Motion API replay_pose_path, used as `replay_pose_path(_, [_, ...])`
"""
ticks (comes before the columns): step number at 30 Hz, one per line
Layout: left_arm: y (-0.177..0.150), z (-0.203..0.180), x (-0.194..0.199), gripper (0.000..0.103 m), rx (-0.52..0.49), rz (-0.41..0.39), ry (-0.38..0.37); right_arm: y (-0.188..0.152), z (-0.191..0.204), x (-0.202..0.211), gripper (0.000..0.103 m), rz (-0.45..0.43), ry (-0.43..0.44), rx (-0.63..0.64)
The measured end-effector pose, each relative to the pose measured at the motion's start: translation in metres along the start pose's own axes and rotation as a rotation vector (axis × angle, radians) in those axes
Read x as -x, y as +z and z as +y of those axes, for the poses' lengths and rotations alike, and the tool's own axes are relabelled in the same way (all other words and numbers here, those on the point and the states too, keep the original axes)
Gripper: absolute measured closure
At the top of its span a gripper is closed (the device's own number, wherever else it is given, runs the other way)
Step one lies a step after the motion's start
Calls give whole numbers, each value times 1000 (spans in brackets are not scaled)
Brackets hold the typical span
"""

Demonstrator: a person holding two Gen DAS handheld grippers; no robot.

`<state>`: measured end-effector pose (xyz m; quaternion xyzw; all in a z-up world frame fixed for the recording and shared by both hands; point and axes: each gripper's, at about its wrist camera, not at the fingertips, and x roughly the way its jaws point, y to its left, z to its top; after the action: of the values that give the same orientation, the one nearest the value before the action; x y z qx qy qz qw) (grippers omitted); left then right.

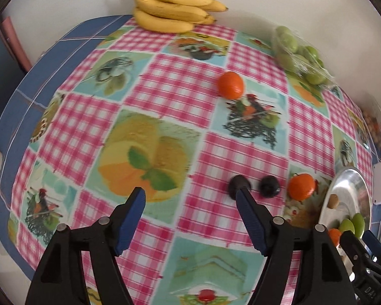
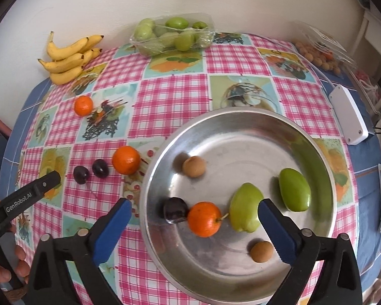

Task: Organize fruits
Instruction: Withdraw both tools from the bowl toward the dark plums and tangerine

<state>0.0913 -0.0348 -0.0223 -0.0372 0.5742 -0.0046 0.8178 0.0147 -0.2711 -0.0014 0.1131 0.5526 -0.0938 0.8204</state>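
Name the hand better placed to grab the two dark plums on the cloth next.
Left. Its open tool hangs beside the plums; the right tool is open over the bowl.

So my rig is basically two clamp-style grabbers, one per hand. My left claw (image 1: 190,199) is all matte black plastic arms that fork into triangular cutouts, with blue rubbery pads (image 1: 130,218) on the inner faces of the fingers. Round silver rivet heads sit at each pivot, two per side. My right claw (image 2: 194,216) is the same build: black arms, blue pads (image 2: 276,231) with a ribbed, toothy edge, same silver pins. From the right camera you can read white "GenRobot.AI" lettering along the left one's black arm, plus a small silver screw near its tip. There's an orange bit at its back end too.
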Motion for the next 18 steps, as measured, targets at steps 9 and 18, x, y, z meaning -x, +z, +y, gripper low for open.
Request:
replay_pose_path(9, [-2,29,9,17,41,-40,33,0,18,-2,0,0,18,25])
replay_pose_path(18, [0,60,23,9,111,-91,40,-3,51,-5,0,-4,49,89])
